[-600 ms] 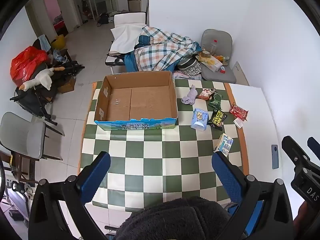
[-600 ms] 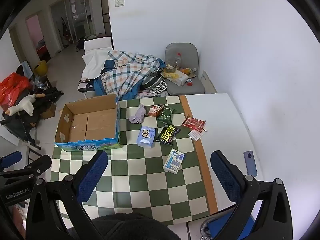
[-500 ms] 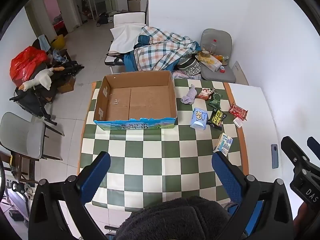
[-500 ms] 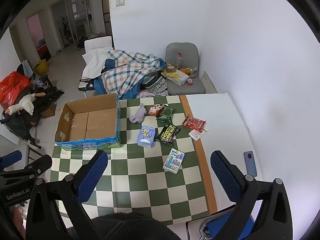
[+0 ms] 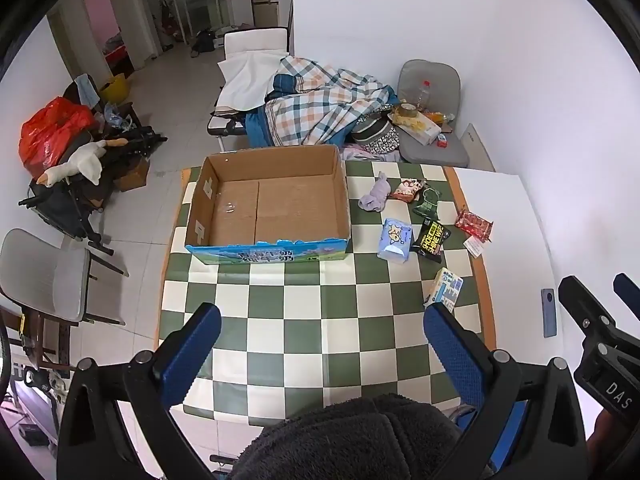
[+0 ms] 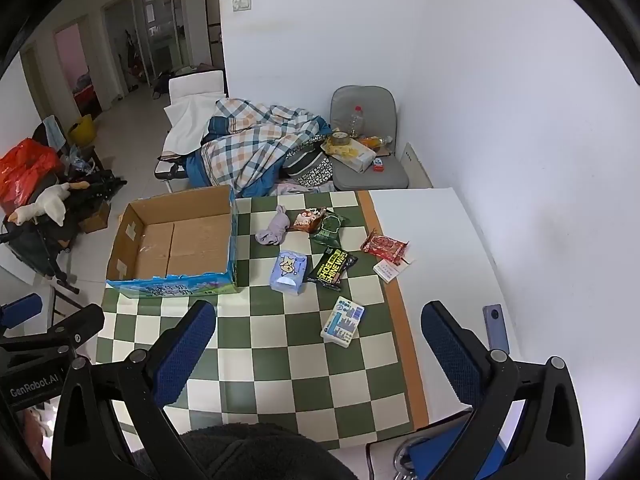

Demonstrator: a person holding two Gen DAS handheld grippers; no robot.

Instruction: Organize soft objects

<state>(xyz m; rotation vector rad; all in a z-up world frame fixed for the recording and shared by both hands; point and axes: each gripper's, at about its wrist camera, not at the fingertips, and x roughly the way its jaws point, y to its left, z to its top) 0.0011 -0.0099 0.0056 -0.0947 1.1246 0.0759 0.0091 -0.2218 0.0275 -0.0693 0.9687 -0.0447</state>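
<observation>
I am seeing the purple sock (image 5: 375, 197) (image 6: 274, 227) lying crumpled on the checkered tablecloth (image 5: 304, 320) (image 6: 280, 352), just right of the open cardboard box (image 5: 268, 204) (image 6: 176, 236) and touching none of the packets. Beside it I am reading an orange snack packet (image 5: 407, 190) (image 6: 307, 219) and a green packet (image 5: 428, 203) (image 6: 329, 229). Nearer to me, a light-blue tissue pack (image 5: 395, 239) (image 6: 288, 272) is lying next to a black packet lettered in yellow (image 5: 431, 238) (image 6: 332, 268); a red packet (image 5: 474, 224) (image 6: 384, 245) is sitting toward the cloth's right edge, with a small white card (image 6: 387, 270) just beside it. A white-and-blue carton (image 5: 444, 290) (image 6: 343, 322) is lying closest to the grippers.

I am holding the left gripper (image 5: 320, 344) high above the near part of the table, its blue fingers (image 5: 192, 344) spread wide with nothing between them. The right gripper (image 6: 318, 344) is hovering likewise, fingers (image 6: 448, 344) wide apart and holding nothing; both are well apart from the sock.

A dark fleece sleeve (image 5: 352, 440) (image 6: 248, 452) is filling the bottom of each view. A phone (image 5: 548, 312) (image 6: 496, 328) is resting on the white table surface (image 6: 440, 260) right of the cloth. Behind the table, a plaid blanket (image 5: 320, 108) (image 6: 256, 136) is heaped on a chair.
</observation>
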